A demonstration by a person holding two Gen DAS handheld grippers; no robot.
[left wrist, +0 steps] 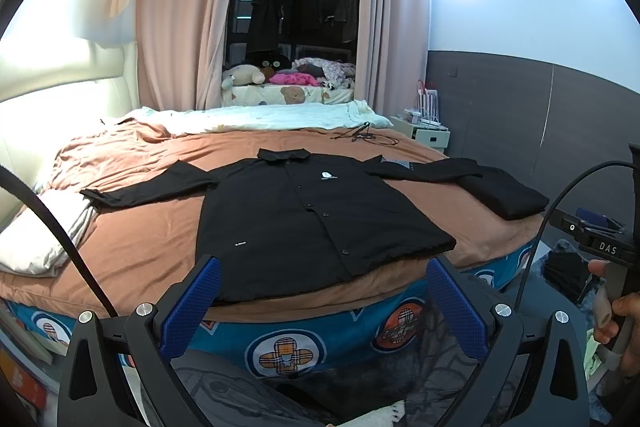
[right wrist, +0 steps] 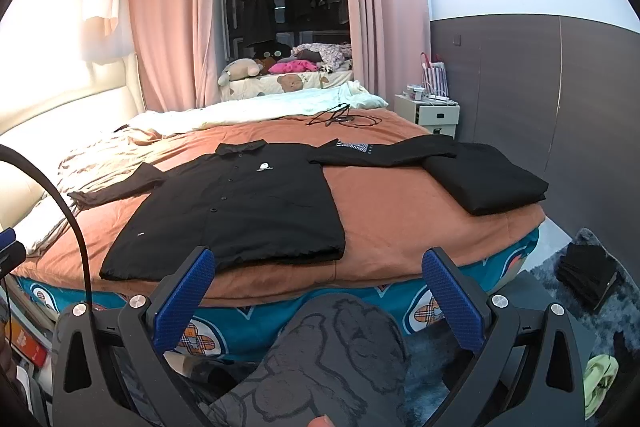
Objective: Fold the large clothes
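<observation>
Black shirt (left wrist: pixel 304 223) spread flat, front up, on brown bed cover (left wrist: pixel 140 247), buttons done up, collar at far end, hem near the bed's front edge. Small white logo (left wrist: pixel 329 175) on chest. Both sleeves stretched out to the sides; the one twd the pillows ends near a white pillow (left wrist: pixel 44 239), the other reaches twd a folded black cloth (right wrist: pixel 486 177) by the shirt's far-right corner, touching or just beside it, can't tell which. White blanket (left wrist: pixel 260 117) bunched behind the shirt, thin black cable (right wrist: pixel 340 119) loose on cover btwn blanket and shirt. Left gripper (left wrist: pixel 324 301) held in air in front of shirt's hem, blue pads (left wrist: pixel 192 307) wide apart, nothing btwn them. Right gripper (right wrist: pixel 320 297) same way, a bit right of the shirt, blue pads (right wrist: pixel 452 303) wide apart, holding nothing. Grey patterned trouser knee (right wrist: pixel 332 359) below right gripper. Hand (left wrist: pixel 616 327) on a grip handle seen at right edge of left view. White bedside box (right wrist: pixel 430 113) well past the folded cloth, pink curtains (right wrist: pixel 160 19) far behind the shirt.
</observation>
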